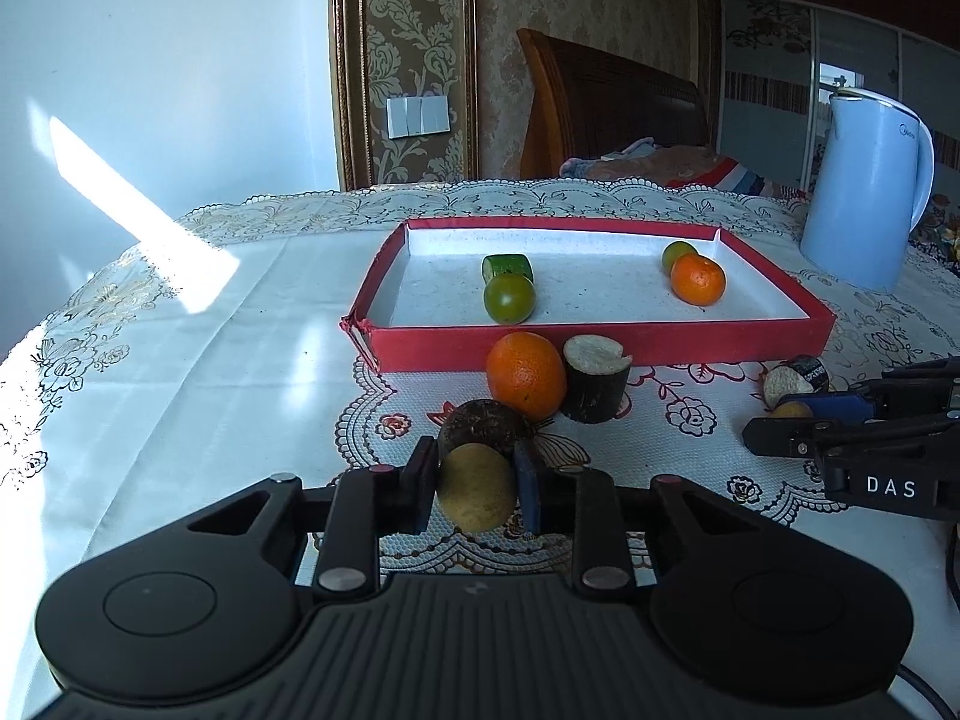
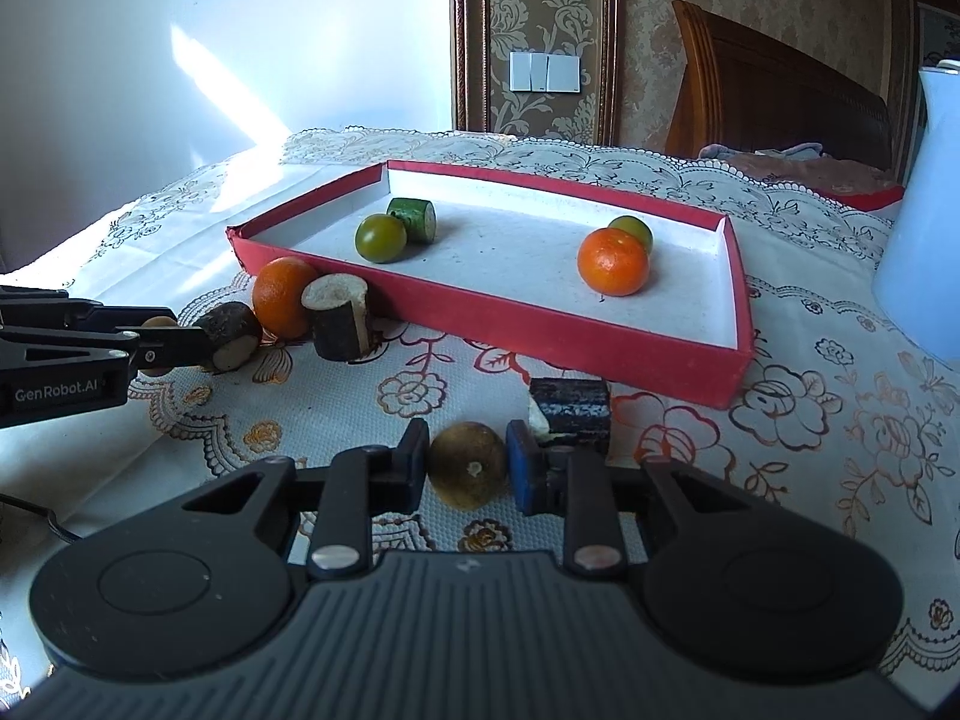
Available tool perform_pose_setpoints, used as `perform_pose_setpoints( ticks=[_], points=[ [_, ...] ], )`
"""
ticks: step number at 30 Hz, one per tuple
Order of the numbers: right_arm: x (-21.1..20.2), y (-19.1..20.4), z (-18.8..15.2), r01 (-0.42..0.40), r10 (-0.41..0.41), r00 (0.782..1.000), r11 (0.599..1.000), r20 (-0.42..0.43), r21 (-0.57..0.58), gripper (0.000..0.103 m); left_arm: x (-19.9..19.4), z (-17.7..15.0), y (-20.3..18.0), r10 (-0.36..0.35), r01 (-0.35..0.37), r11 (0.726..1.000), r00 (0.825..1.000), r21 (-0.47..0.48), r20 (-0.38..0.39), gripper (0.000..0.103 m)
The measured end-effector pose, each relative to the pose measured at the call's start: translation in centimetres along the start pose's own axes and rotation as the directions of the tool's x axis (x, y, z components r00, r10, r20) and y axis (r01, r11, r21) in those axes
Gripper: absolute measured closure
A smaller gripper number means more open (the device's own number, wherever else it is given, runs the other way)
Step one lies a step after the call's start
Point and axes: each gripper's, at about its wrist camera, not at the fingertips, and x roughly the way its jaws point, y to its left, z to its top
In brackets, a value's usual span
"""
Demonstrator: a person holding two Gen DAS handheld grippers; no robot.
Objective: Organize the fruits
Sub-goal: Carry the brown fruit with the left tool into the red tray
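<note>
Both grippers hold a brown fruit low over the counter [image 1: 198, 324], short of the red tray [image 1: 600, 351].

The left gripper [image 1: 477, 489] has its fingers closed on a tan-brown round fruit [image 1: 477, 495]. A dark stub [image 1: 480, 423] sits at twelve o'clock from it, touching or nearly so. An orange [image 1: 525, 375] and a cut cane piece [image 1: 594, 384] lie beyond that, against the tray's near wall. Lifting forward could knock the stub into the orange and set it rolling.

The right gripper [image 2: 468, 468] pinches a second brown fruit [image 2: 468, 473]. A dark cane chunk [image 2: 570, 411] sits just past its right finger, at about one o'clock. A swing that way would shove it. Both fruits are round and held only at their sides, so I judge a slip likely if the grip loosens over the tray wall.

The tray holds four things. A green fruit [image 2: 381, 238] touches a green cut piece [image 2: 414, 219] at its left end. An orange mandarin [image 2: 613, 261] sits with a second green fruit [image 2: 633, 231] behind it, at the right. The middle is bare, so a dropped fruit may roll.
</note>
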Motion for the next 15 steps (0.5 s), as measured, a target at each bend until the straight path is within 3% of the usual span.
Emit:
perform_pose_setpoints(
  ticks=[8,15],
  points=[
    [-1.7,-1.0,0.5,0.029,-0.033,0.995,0.999,0.094,0.041,0.077,-0.4,0.7,0.1,-0.008,0.009,0.999,1.0,-0.031,0.03,0.076],
    [-2.2,-2.3,1.5,0.064,-0.073,0.99,0.995,0.12,0.079,0.077,-0.6,2.2,-0.4,-0.005,0.007,0.998,1.0,-0.066,0.031,0.076]
  ],
)
